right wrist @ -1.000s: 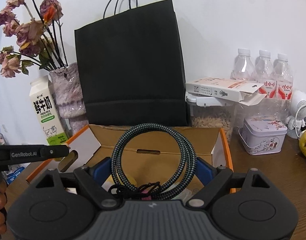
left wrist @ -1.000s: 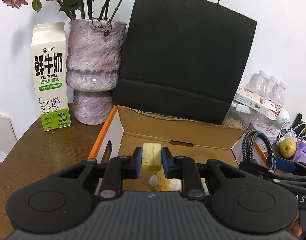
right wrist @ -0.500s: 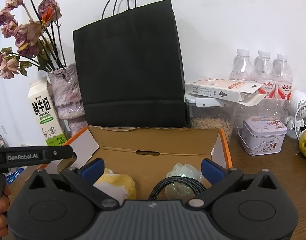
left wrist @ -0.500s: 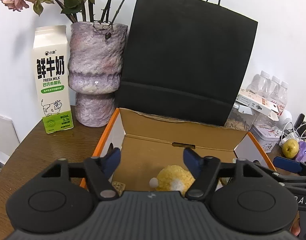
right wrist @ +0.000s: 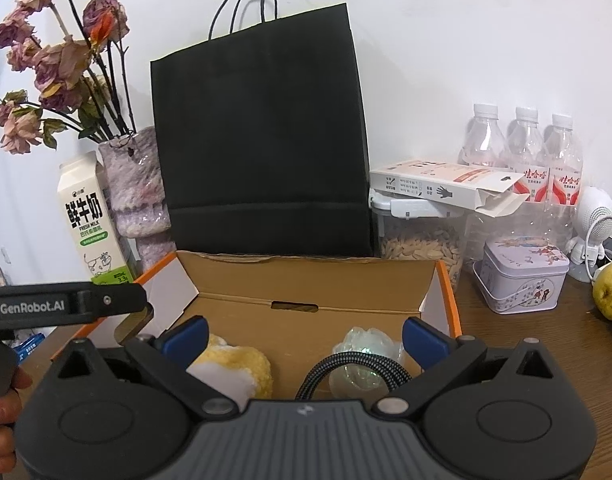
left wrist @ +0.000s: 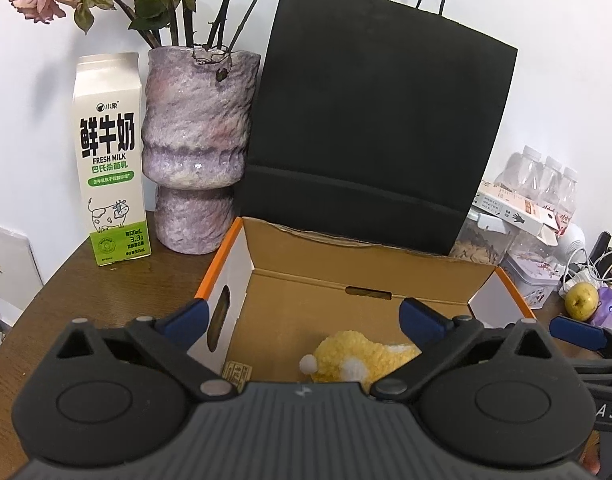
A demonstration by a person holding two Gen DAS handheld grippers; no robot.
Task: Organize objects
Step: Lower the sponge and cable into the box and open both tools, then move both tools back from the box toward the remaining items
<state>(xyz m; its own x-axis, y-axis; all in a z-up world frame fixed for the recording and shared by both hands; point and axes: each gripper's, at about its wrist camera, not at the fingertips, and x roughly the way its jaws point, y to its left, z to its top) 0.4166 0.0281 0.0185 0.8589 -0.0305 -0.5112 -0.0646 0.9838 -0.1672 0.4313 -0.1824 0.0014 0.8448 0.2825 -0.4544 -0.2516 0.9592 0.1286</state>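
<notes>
Open cardboard box (right wrist: 306, 296), orange-edged with flaps raised, holds a fuzzy yellow plush (left wrist: 358, 354), braided cable (right wrist: 346, 368) and clear wrap (right wrist: 366, 344) with bare floor between, while left gripper (left wrist: 306, 316), jaws opening, and right gripper (right wrist: 306, 330), spread wide, both hover empty above, black bag (right wrist: 261, 140) close behind.

Milk carton (left wrist: 109, 160): is showing large black Chinese characters "鲜牛奶", "FRESH MILK" beneath them, "3.3g" near the base, and a cow drawing.
Black gripper arm (right wrist: 65, 305): is showing "GenRobot.AI" in pale letters.
Water bottles (right wrist: 524, 160): are wearing red-and-white labels with Chinese characters, too small to read.
White flat box (right wrist: 438, 184): is carrying small print, unreadable.
</notes>
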